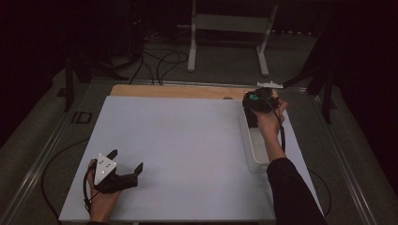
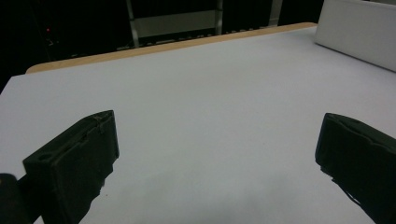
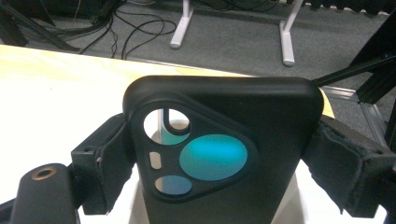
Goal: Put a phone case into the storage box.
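Phone (image 3: 224, 158) in a black case, clamped by its side edges in the right tool (image 3: 224, 163), held up above the far end of the white tray (image 1: 256, 150) at the right edge of the tabletop (image 1: 178, 150). Seems the carrying step: lifted, not yet set down. Left tool (image 1: 126, 161) idle near the front left corner, jaws wide apart, nothing between them. Next: probably a steady carry to a bare spot, a level lowering, then a release without tipping the phone.
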`<state>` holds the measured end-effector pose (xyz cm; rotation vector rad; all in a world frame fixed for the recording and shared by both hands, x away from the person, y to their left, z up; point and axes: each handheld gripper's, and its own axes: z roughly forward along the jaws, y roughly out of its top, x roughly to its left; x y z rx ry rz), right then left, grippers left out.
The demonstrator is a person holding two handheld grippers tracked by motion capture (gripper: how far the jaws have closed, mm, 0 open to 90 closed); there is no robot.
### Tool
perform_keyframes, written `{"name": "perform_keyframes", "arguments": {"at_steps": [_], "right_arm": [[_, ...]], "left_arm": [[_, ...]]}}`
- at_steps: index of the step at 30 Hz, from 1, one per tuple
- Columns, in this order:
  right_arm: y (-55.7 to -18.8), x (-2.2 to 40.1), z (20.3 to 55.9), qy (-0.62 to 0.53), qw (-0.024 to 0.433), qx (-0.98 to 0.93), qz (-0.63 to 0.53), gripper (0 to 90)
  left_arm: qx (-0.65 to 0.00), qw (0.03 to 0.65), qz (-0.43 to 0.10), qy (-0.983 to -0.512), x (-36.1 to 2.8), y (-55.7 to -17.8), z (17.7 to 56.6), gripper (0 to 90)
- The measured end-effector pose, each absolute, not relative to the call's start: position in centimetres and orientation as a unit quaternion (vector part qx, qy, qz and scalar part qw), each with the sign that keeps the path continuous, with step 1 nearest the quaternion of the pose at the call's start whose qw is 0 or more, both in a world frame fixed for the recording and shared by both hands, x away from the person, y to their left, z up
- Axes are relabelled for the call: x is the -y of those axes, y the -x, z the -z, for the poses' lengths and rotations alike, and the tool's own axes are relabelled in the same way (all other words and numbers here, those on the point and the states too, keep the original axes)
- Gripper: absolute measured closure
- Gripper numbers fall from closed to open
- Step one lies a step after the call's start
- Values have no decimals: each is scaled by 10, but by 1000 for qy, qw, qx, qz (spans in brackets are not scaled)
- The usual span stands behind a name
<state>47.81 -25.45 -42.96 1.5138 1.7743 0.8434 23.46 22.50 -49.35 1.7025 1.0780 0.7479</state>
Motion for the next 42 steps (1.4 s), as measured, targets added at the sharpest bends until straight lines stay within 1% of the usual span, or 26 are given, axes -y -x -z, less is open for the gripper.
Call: {"name": "perform_keyframes", "arguments": {"at_steps": [10, 15, 21, 32, 42], "right_arm": [[-482, 255, 431, -581, 325, -674, -321, 130], [-484, 256, 432, -583, 318, -674, -323, 124], [-485, 261, 432, -590, 306, -673, -324, 83], [-483, 261, 428, -584, 314, -670, -334, 82], [-475, 257, 419, -567, 312, -673, -358, 82]], "left_arm": [[-441, 476, -305, -697, -225, -234, 494, 1], [-442, 477, -303, -697, -225, -234, 494, 1], [-442, 478, -302, -697, -225, -234, 493, 1], [-442, 478, -302, -696, -226, -234, 493, 1], [-441, 476, -301, -699, -224, -234, 494, 1]]}}
